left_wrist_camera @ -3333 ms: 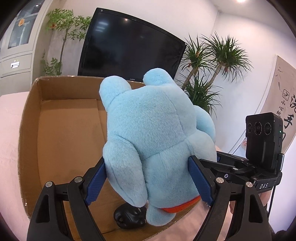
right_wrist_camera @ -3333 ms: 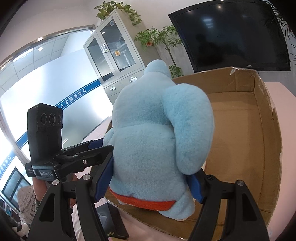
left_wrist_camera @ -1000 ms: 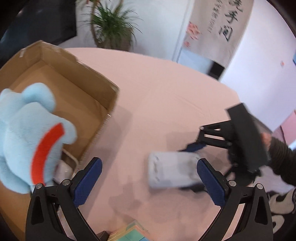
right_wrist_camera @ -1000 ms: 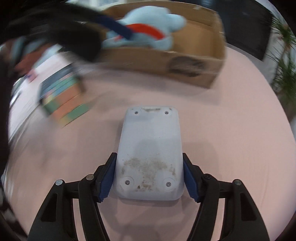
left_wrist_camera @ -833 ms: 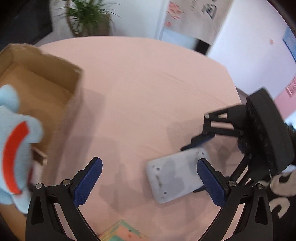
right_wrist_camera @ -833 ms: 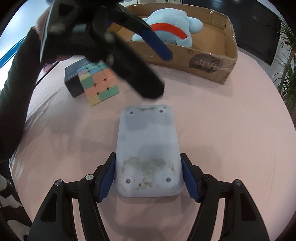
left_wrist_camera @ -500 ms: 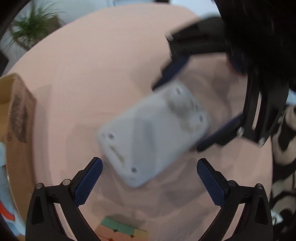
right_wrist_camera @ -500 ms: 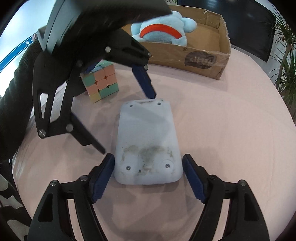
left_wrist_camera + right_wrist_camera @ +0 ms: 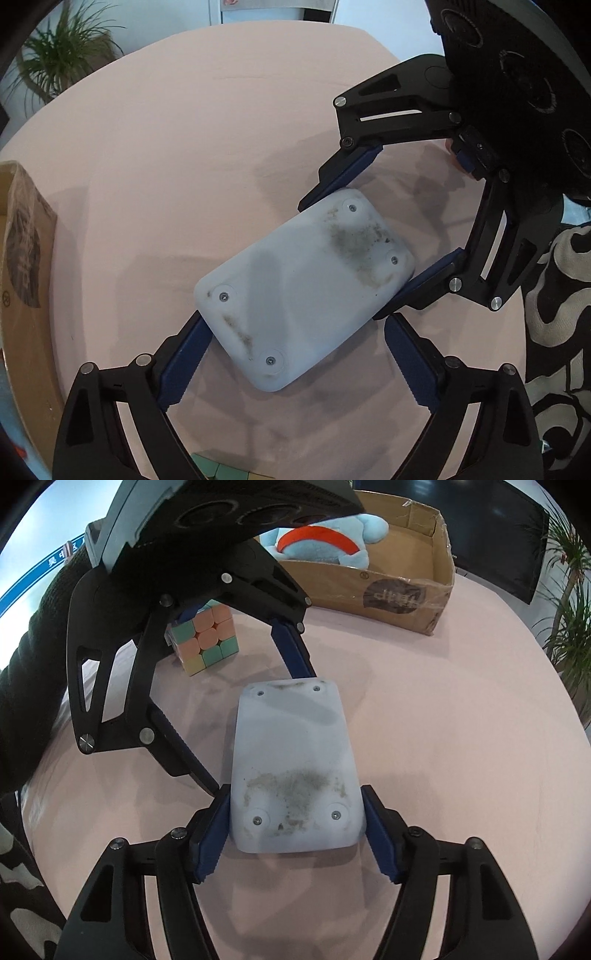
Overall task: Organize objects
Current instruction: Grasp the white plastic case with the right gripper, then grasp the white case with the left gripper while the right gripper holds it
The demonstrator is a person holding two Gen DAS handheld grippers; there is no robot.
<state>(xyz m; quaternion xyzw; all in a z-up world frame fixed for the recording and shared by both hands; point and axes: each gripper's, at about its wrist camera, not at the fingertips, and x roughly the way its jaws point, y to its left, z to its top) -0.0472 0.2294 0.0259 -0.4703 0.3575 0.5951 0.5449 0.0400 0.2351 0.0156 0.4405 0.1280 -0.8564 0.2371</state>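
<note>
While it lies flat on the pink worktop (image 9: 461,686), the grey device fills the middle of both views.

Grey device (image 9: 293,764): underside up, four screws at the corners, a dirty smudge across one end; at frame centre in the right wrist view, tilted diagonally across the centre in the left wrist view (image 9: 306,288).

Right tongs (image 9: 295,834): pointed steeply down from the lower edge of the frame, blue pads on both long sides of the smudged end; jaws closing, the left pad against the device's side, the right pad just beside it, so no grasp yet.

Left tongs (image 9: 291,362): reaching down from the upper left in the right wrist view, jaws wide and closing, straddling the other end of the device; one pad touches a corner, the other stands clear, so released.

Sleeve (image 9: 29,672): dark, at the left edge, behind the left tongs.

Puzzle cube (image 9: 203,638): pastel, upper left of the device, partly hidden by the left tongs.

Cardboard box (image 9: 388,587): top of the frame, well apart from the device.

Blue plush toy (image 9: 332,539): lying inside the box.
</note>
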